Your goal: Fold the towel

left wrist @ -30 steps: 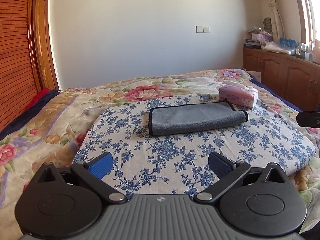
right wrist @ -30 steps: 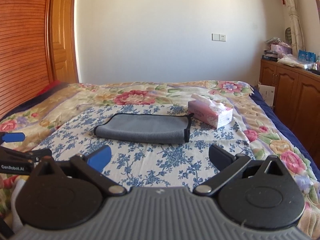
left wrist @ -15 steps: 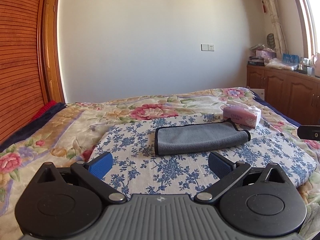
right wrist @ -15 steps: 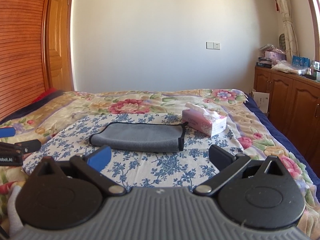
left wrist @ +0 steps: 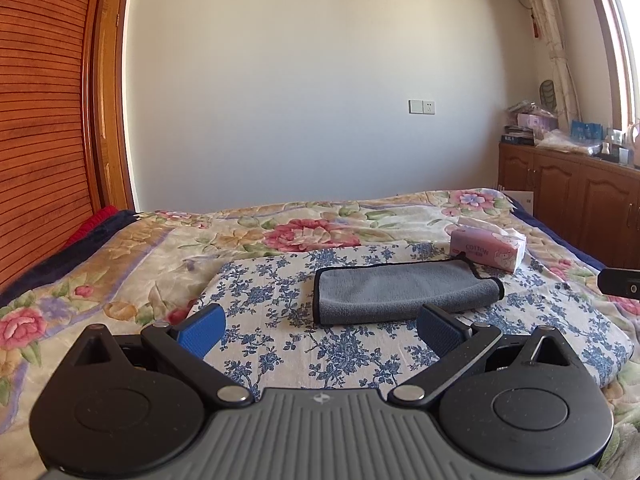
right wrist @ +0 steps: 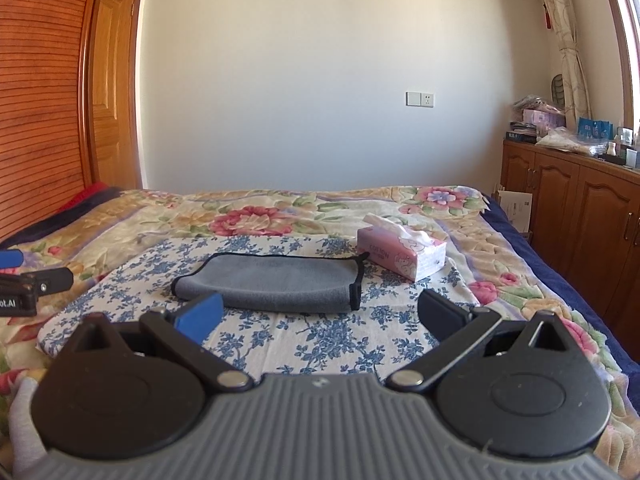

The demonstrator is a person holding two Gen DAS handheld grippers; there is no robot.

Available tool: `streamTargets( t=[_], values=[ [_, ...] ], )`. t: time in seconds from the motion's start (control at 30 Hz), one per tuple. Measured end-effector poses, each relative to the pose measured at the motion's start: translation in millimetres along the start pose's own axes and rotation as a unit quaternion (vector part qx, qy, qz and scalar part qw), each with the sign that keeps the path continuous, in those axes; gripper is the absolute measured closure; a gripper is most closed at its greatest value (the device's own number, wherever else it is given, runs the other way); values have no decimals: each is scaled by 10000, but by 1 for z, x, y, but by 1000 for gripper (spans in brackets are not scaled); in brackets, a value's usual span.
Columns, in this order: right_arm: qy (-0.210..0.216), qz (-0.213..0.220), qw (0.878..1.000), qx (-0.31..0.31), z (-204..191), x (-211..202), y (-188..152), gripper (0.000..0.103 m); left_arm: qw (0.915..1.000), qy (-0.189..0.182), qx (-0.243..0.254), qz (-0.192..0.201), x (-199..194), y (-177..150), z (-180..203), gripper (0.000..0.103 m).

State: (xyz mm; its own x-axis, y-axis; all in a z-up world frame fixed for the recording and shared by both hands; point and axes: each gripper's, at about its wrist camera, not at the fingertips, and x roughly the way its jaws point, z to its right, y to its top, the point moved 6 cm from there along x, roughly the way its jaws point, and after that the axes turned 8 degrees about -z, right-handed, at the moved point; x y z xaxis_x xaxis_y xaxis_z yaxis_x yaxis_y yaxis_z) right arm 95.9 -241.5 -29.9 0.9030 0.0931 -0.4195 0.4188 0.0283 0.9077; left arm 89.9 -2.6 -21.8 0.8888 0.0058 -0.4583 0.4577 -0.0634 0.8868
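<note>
Lying folded on the blue-flowered cloth (left wrist: 352,356) atop the bed (left wrist: 120,264): grey towel (left wrist: 400,292), tissue box (left wrist: 486,249) just beside its far corner. Left claw (left wrist: 320,326) spread wide, empty, short of towel. Right claw (right wrist: 320,318) likewise spread, empty.

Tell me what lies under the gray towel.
The gray towel lies folded on the blue-flowered cloth, which spreads over the floral quilt. Whatever sits directly beneath the towel is covered.

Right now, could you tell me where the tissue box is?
In both wrist views the tissue box sits on the bed, just beyond the gray towel's right end.
</note>
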Motion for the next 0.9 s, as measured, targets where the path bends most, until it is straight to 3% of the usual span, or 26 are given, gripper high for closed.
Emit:
streamTargets(
  t=[0.43, 0.9],
  values=[
    [-155, 259, 9995, 101, 7, -7, 5, 0, 9997, 39, -24, 248, -11, 4, -3, 0],
    [-173, 285, 9994, 67, 5, -6, 4, 0, 9996, 25, 117, 256, -12, 1, -1, 0]
  ],
)
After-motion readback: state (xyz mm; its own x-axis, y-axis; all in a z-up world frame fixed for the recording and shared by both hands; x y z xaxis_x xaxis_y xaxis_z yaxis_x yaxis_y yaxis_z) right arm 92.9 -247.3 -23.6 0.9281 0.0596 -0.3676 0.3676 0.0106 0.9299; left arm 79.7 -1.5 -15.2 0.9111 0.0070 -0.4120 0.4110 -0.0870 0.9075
